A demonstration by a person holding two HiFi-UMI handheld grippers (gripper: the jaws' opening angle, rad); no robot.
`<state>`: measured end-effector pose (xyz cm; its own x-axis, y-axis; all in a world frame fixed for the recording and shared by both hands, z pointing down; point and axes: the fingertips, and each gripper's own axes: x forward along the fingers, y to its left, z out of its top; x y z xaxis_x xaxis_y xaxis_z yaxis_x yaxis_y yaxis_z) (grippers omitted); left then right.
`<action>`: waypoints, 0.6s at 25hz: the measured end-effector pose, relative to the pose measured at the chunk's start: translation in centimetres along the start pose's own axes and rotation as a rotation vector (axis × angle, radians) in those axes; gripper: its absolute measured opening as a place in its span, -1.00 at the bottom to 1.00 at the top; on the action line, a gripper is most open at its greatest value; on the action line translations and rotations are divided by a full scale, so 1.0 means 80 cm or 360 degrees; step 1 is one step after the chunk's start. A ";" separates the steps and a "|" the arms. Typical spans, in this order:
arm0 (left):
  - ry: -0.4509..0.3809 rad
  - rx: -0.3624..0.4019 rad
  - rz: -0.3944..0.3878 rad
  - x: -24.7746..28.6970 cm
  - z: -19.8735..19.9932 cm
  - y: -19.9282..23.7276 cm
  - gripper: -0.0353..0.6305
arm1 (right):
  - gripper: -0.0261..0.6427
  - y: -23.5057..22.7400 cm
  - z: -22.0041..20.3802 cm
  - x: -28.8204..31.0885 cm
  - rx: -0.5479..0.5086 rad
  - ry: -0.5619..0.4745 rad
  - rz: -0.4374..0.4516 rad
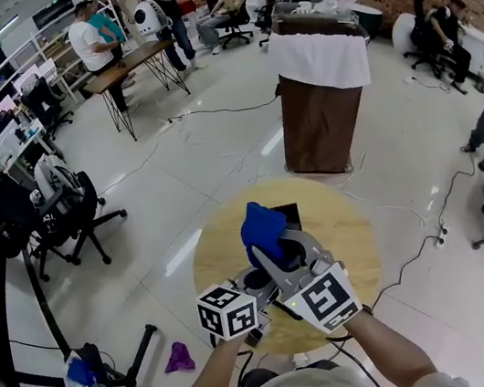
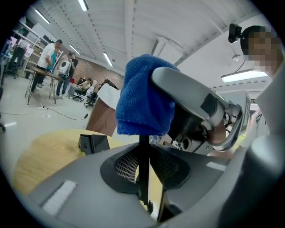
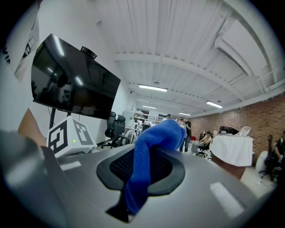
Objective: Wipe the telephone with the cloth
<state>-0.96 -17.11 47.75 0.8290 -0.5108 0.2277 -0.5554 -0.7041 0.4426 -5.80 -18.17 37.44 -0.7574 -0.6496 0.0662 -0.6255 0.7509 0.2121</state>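
Note:
My right gripper (image 1: 267, 250) is shut on a blue cloth (image 1: 262, 226), which bunches up out of its jaws (image 3: 142, 173) in the right gripper view. In the left gripper view, my left gripper (image 2: 143, 160) is shut on a thin black piece (image 2: 142, 178) seen edge-on, apparently the telephone handset. The cloth (image 2: 142, 95) rests on top of that piece. Both grippers meet over the round wooden table (image 1: 342, 235), the left gripper (image 1: 257, 280) just left of the right. A black telephone base (image 1: 289, 217) stands on the table beyond the cloth, and in the left gripper view this base (image 2: 93, 142) is at the left.
A brown stand draped in white (image 1: 324, 108) is past the table. Office chairs (image 1: 64, 210) crowd the left, a purple rag (image 1: 178, 357) lies on the floor, and cables trail across it. A dark monitor (image 3: 71, 82) hangs at the left. People work at the back.

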 end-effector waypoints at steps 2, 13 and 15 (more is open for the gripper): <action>0.0003 0.0002 -0.0003 0.000 -0.002 0.001 -0.71 | -0.74 -0.003 0.005 0.001 -0.0004 -0.0014 -0.0007; 0.0002 0.0011 -0.0008 -0.004 -0.005 0.000 -0.71 | -0.74 -0.030 0.029 0.000 -0.0009 -0.0066 -0.0077; 0.0000 0.0013 -0.0008 -0.005 -0.006 0.000 -0.71 | -0.74 -0.035 0.035 -0.001 0.0006 -0.0074 -0.0095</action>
<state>-1.26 -16.67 48.06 0.8319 -0.5071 0.2254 -0.5516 -0.7109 0.4364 -4.50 -19.86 34.15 -0.7263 -0.6873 0.0083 -0.6707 0.7113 0.2104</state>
